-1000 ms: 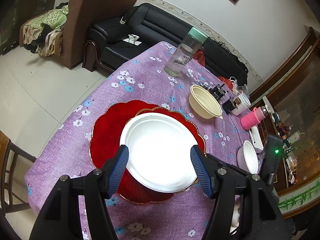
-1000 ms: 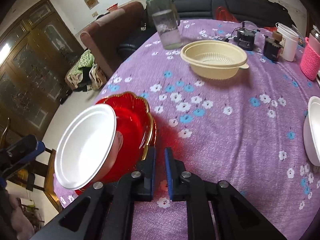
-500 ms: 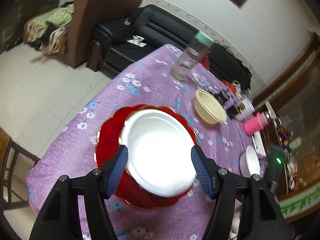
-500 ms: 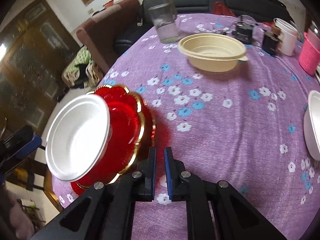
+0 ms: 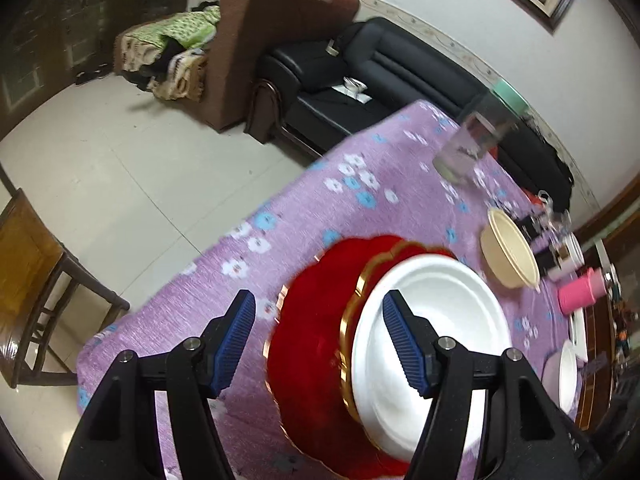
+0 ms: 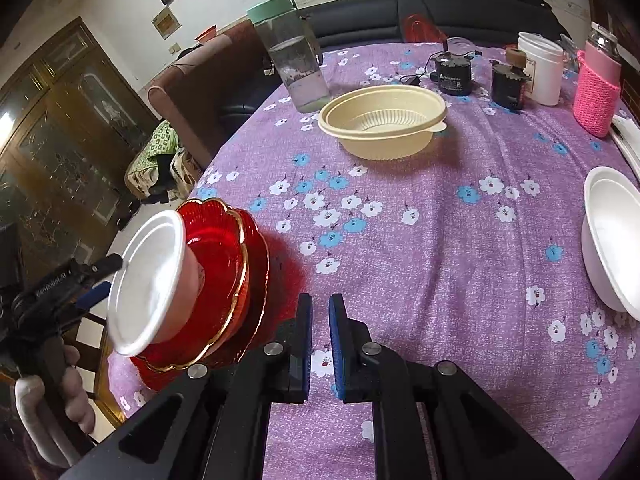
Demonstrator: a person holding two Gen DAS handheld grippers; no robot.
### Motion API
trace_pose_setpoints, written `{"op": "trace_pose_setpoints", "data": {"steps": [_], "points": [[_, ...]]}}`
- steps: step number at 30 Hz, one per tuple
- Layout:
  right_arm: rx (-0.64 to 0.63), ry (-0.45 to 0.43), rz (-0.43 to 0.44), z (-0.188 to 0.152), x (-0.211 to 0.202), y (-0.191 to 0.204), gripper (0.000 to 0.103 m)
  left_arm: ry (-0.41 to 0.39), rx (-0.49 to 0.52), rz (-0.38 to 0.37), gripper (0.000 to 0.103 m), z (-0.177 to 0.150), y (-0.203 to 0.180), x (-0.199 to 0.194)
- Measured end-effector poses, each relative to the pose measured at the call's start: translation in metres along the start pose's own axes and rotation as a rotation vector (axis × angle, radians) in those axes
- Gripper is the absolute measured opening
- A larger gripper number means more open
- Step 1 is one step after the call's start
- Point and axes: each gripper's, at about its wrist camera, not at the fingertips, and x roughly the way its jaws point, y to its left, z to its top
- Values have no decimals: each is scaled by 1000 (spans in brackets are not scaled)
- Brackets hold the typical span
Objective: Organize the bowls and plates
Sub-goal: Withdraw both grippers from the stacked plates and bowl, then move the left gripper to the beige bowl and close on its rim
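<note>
A white bowl (image 5: 432, 344) sits on two stacked red gold-rimmed plates (image 5: 308, 344) on the purple flowered tablecloth (image 5: 304, 208). My left gripper (image 5: 320, 328) is open above the stack's left part and holds nothing. In the right wrist view the white bowl (image 6: 148, 284) and red plates (image 6: 228, 280) lie at the left; my right gripper (image 6: 320, 320) is shut and empty just right of them. A cream bowl (image 6: 382, 120) stands farther back, also in the left wrist view (image 5: 508, 252). Another white bowl (image 6: 612, 240) sits at the right edge.
A clear jar with a green lid (image 6: 292, 56) stands at the back. A white cup (image 6: 540, 68), a pink knitted bottle (image 6: 596, 88) and black devices (image 6: 452, 72) crowd the far right. A wooden chair (image 5: 28, 280) stands left of the table.
My left gripper has drawn back and swung left, so the stack now lies under its right finger. My right gripper stayed shut and rose slightly.
</note>
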Motion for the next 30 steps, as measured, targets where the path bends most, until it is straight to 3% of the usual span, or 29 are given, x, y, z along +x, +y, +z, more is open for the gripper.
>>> {"op": "trace_pose_setpoints", "data": {"steps": [7, 9, 11, 13, 15, 20, 27, 30], "points": [[34, -23, -5, 3, -6, -18, 10, -122, 53, 8, 66, 2, -12, -46], [58, -29, -8, 6, -9, -29, 11, -148, 77, -22, 74, 2, -20, -59], [91, -40, -19, 10, -14, -46, 15, -172, 108, -54, 83, 1, -36, -71], [126, -52, -26, 14, -18, -61, 32, -175, 149, -80, 87, 0, -56, -75], [159, -69, -28, 19, -23, -75, 50, -125, 201, -131, 87, 3, -83, -68], [210, -125, -55, 37, -34, -109, 52, 31, 234, -222, 87, 14, -134, -32], [248, -135, -77, 83, -17, -140, 52, 105, 405, -156, 87, 39, -226, 41], [259, -121, -81, 107, 1, -143, 52, 158, 388, -130, 87, 49, -242, 75]]}}
